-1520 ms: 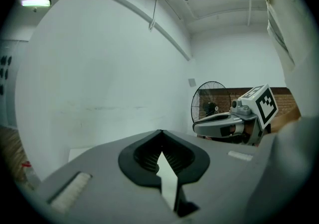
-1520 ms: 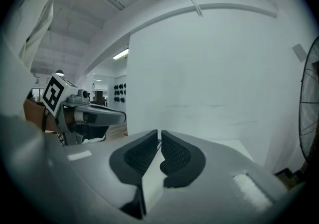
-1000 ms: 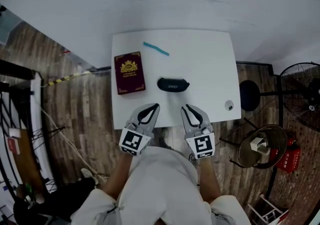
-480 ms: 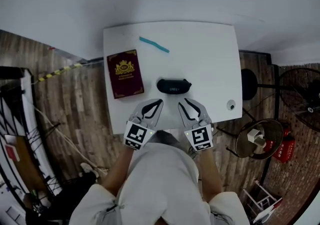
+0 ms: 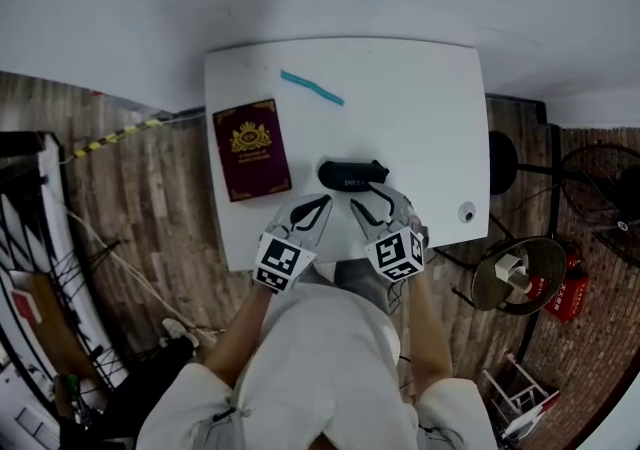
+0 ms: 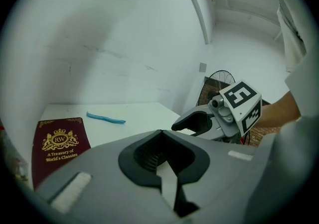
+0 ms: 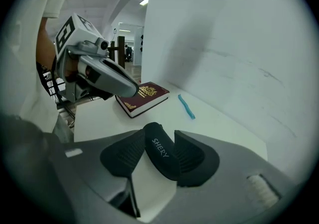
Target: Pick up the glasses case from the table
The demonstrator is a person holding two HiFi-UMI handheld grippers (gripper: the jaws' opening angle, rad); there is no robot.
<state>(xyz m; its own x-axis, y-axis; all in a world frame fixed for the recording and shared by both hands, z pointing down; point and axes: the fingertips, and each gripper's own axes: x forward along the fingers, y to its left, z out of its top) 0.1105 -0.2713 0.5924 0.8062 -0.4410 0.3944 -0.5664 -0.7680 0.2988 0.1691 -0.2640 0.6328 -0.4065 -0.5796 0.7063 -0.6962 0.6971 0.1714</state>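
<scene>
The black glasses case lies on the white table near its front edge. My right gripper reaches it from the near side, and its jaws are opening. In the right gripper view the case shows between the two ribbed pads, which stand beside it without pressing. The left gripper hovers just left of the case, shut and empty. Its fingertips meet in the left gripper view.
A dark red book lies at the table's left, with a blue strip behind it. A small round object sits at the right front corner. A fan and a stool stand right of the table.
Both grippers have come down and forward onto the table's front edge. The right jaws have spread and now flank the near end of the case.
</scene>
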